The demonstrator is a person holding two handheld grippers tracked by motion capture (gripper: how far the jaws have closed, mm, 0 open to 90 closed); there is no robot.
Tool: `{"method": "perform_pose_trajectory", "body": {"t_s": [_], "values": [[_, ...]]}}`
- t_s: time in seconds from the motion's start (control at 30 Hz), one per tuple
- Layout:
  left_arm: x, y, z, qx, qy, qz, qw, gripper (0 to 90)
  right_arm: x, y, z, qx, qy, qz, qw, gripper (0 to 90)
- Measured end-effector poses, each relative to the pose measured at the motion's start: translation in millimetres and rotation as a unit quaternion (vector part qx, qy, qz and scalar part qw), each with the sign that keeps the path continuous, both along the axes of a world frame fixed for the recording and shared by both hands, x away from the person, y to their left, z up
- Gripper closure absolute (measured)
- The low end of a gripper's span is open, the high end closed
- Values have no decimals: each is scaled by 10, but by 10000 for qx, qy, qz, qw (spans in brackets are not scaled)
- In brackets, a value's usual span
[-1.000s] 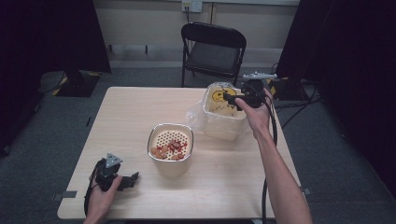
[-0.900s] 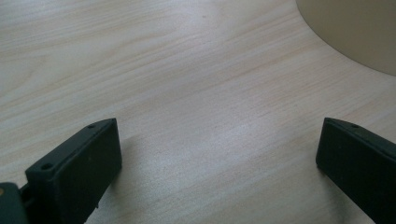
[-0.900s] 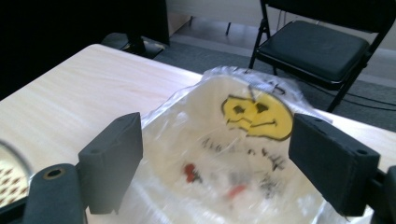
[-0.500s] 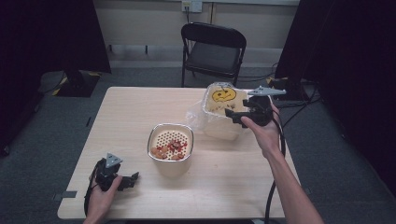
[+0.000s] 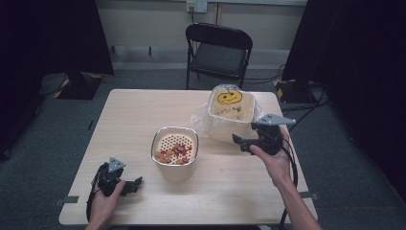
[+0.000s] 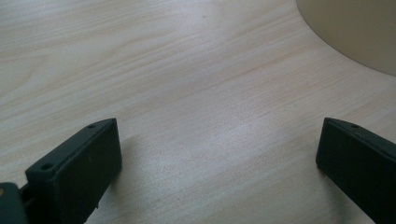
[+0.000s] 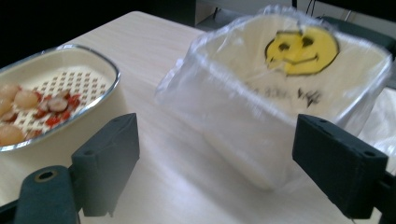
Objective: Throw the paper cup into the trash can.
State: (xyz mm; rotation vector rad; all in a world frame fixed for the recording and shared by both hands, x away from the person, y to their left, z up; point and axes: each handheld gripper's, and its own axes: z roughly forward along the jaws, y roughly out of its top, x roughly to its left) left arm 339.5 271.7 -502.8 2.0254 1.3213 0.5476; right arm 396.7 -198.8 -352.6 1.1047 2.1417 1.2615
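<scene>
— So what has changed? 
— Mostly the right gripper [image 5: 244, 143]: a second ago it was up at the bin [image 5: 230, 112], over the smiley face; now it has pulled back toward the person and hangs low beside the bin's near wall, jaws apart, holding nothing. 
— And the left? 
— The left gripper [image 5: 130, 186] has not moved. It rests on the surface [image 5: 134, 120] near the front left corner, jaws wide, empty. 
— What do the gripper views add? 
— The right gripper view shows the bin [image 7: 289, 93] wrapped in clear plastic, and the strainer [image 7: 51, 93] with round pale and red pieces on a perforated floor. The left gripper view shows bare wood [image 6: 187, 93] between its jaws and the strainer's wall [image 6: 359, 32] at the top right.
</scene>
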Motion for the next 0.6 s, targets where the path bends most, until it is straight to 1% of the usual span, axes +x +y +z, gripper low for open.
{"method": "perform_pose_trajectory", "body": {"t_s": [0.07,0.1,0.13,0.2,0.23,0.27,0.3,0.33,0.37,0.43,0.47,0.53,0.6], "values": [[0,0,0,0,0,-1,10000,0,-66,-22,-97,6,27,-40,10000,147],[0,0,0,2,1,-1,10000,0,-111,-50,-201,53,120,-61,9999,146],[0,-1,-1,-8,4,-1,10000,0,-111,-50,-201,53,120,-61,9999,146],[0,0,0,-1,1,-2,10000,0,-153,-76,-318,25,188,-89,9998,147],[0,0,0,-3,0,0,10000,0,-170,-86,-352,15,222,-116,9997,147],[0,0,0,0,2,-3,10000,0,-200,-108,-452,-5,300,-168,9994,147],[0,0,0,-1,1,-2,10000,0,-209,-120,-503,-68,324,-159,9993,147],[0,0,0,-1,1,-2,10000,0,-209,-120,-503,-68,324,-159,9993,147],[0,0,0,2,0,-1,10000,0,-223,-137,-548,-71,349,-192,9992,149],[0,0,0,-2,2,-2,10000,0,-242,-175,-634,-65,413,-222,9989,196],[0,0,0,-5,3,2,10000,0,-248,-194,-681,-80,445,-238,9987,188],[0,0,0,2,1,-1,10000,0,-252,-230,-788,-171,581,-293,9977,141],[0,0,0,-1,2,-2,10000,0,-259,-261,-897,-229,674,-364,9968,142]]}}
